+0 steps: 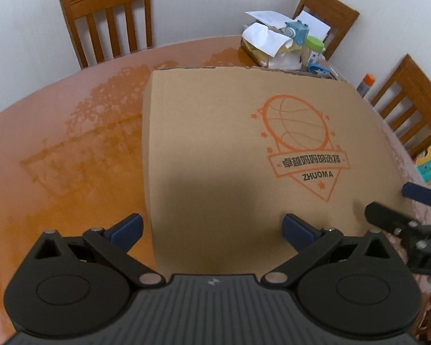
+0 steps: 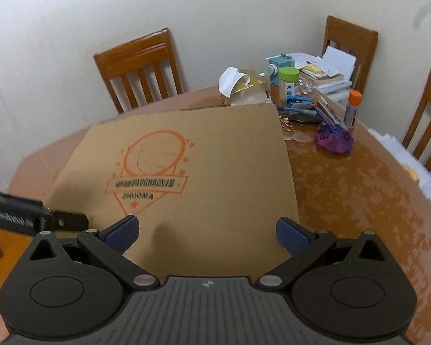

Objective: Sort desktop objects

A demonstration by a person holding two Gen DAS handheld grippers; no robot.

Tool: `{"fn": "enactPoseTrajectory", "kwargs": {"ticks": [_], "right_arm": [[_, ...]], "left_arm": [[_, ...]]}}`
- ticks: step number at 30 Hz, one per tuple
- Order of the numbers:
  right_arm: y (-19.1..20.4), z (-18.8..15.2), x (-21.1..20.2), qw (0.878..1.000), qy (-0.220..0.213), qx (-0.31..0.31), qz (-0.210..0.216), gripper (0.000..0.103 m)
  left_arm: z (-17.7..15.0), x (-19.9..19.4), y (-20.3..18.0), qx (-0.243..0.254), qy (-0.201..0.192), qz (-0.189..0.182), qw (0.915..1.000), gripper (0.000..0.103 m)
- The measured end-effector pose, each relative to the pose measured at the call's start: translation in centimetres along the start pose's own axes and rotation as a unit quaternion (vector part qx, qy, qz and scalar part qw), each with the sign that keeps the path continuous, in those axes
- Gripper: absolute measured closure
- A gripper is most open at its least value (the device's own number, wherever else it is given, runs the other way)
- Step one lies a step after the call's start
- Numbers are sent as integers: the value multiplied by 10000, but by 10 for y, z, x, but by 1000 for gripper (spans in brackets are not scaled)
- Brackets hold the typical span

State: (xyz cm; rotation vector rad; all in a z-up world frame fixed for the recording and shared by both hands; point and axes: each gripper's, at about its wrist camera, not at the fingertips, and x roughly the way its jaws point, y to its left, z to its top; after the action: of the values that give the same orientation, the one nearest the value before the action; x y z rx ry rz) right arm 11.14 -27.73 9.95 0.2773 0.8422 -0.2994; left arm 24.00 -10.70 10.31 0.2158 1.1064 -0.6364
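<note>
Both the left hand-held gripper (image 1: 212, 230) and right hand-held gripper (image 2: 205, 234) hang released; reaching beyond the flat brown cardboard sheet (image 2: 204, 172), either could topple the orange-capped white bottle (image 2: 352, 106).

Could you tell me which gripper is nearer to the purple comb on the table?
Right. The right gripper hangs open over the cardboard sheet, with the purple comb just beyond that sheet's right edge; the left gripper sits farther left, over the sheet's opposite edge.

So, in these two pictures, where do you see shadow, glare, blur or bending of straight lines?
Left wrist view: a dark soft shadow lies on the cardboard sheet just ahead of the left gripper; the table shows patchy glare; chairs and walls curve from the fisheye. Right wrist view: the printed text on the sheet looks smeared, the picture's edges are soft, and a smaller shadow sits before the right gripper.
</note>
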Motion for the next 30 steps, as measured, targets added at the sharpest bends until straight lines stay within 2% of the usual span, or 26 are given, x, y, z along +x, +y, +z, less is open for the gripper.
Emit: {"fn": "enactPoseTrajectory", "kwargs": {"ticks": [4, 7, 10, 13, 16, 20, 26, 30], "right_arm": [[9, 0, 4, 9993, 100, -307, -207, 0], [3, 2, -1, 9999, 75, -74, 14, 0], [-4, 5, -11, 9996, 39, 98, 278, 0], [-3, 5, -27, 9995, -118, 94, 286, 0], [-5, 2, -39, 9984, -134, 236, 493, 0], [-16, -7, -45, 9951, 114, 565, 797, 0], [-24, -16, -53, 9942, 304, 486, 910, 0], [-23, -18, -63, 9953, 149, 224, 933, 0]], "left_arm": [[0, -2, 7, -259, 96, -90, 9996, 0], [-2, -12, 5, -217, -28, 140, 9997, 0], [-7, -29, 6, -277, -152, 119, 9994, 0], [-17, -48, 5, -353, -308, 115, 9988, 0], [-29, -65, 5, -492, -478, 169, 9975, 0], [-47, -76, 7, -694, -529, 261, 9958, 0], [-68, -87, 0, -695, -537, 665, 9939, 0], [-75, -95, -4, -804, -614, 780, 9918, 0]]}}
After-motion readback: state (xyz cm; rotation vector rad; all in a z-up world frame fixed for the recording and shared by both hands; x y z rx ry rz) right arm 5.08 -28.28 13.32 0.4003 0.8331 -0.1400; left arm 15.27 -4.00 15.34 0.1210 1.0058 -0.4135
